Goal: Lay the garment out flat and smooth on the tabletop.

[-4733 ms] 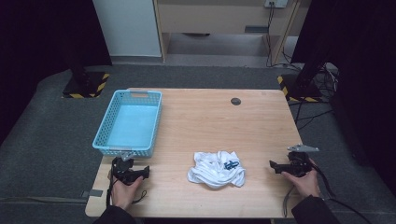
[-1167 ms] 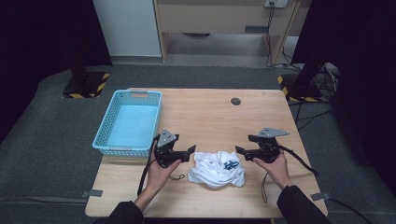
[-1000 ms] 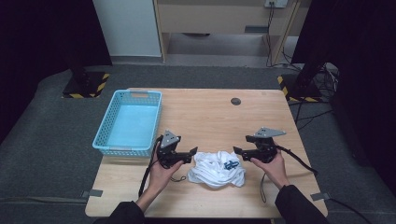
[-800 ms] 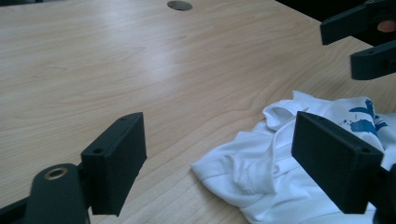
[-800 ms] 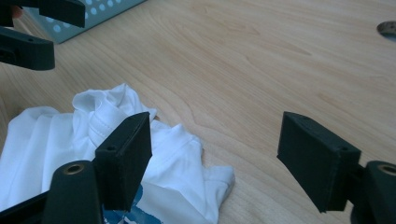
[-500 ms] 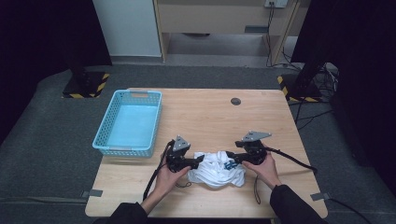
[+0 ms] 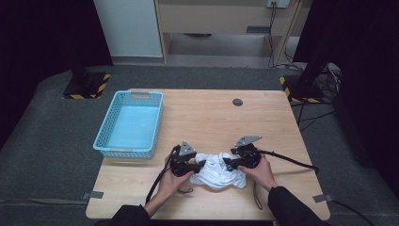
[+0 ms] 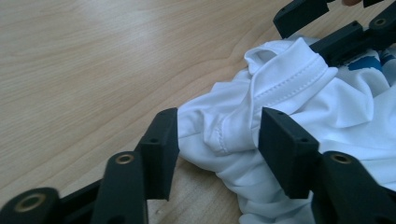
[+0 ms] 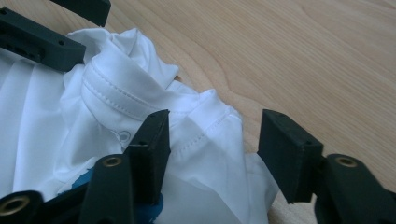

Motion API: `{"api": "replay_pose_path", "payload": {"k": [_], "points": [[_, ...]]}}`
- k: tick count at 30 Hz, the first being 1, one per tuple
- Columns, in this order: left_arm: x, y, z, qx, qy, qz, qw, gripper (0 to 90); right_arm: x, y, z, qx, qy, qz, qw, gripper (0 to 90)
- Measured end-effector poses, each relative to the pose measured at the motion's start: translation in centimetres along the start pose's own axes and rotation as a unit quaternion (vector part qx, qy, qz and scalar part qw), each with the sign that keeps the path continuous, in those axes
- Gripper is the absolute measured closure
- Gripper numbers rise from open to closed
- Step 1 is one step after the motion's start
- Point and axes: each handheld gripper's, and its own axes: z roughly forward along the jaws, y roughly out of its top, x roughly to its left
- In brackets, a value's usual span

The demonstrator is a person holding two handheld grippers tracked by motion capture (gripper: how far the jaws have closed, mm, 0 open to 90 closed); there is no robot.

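A crumpled white T-shirt [image 7: 219, 170] lies near the table's [image 7: 211, 117] near edge. The left gripper [image 7: 194, 165] and right gripper [image 7: 229, 163] flank it, jaws half apart and just closing around seamed folds, not yet clamped, probably to spread it out.

The high view is evenly lit from above: the pale wooden table [image 7: 211, 122] is bright while the frame's left and right edges sink into near-black, and the picture is soft and grainy. Shadows under the light-blue plastic basket [image 7: 129, 125] are faint and short. In both gripper views the light is bright and flat; the crumpled white cloth garment [image 8: 299, 116] nearly washes out, its stitching crisp, while the black jaws at the bottom edge are blurred and the far wood grain softens.
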Motion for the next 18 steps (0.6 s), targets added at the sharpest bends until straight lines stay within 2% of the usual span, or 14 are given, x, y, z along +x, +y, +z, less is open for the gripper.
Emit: {"api": "replay_pose_path", "payload": {"k": [5,9,12,16,18], "points": [[-0.21,-0.17,0.18,0.026,0.003,0.001,0.9997,62.6,0.04,-0.2,0.53,0.014,0.004,0.0,0.9999,56.6],[-0.37,-0.12,0.16,0.036,0.001,0.0,0.9993,70.7,0.08,-0.27,0.71,0.02,0.006,-0.002,0.9998,63.3],[-0.43,-0.09,0.12,0.045,-0.001,0.0,0.999,75.8,0.1,-0.32,0.79,0.024,0.005,-0.001,0.9997,71.5],[-0.45,0.09,-0.1,0.048,-0.002,0.0,0.9989,80.0,0.12,-0.34,0.67,0.027,0.0,-0.003,0.9996,81.8],[-0.39,0.39,-0.52,0.04,-0.004,-0.005,0.9992,81.0,0.12,-0.21,0.32,0.019,-0.003,0.002,0.9998,84.5]]}}
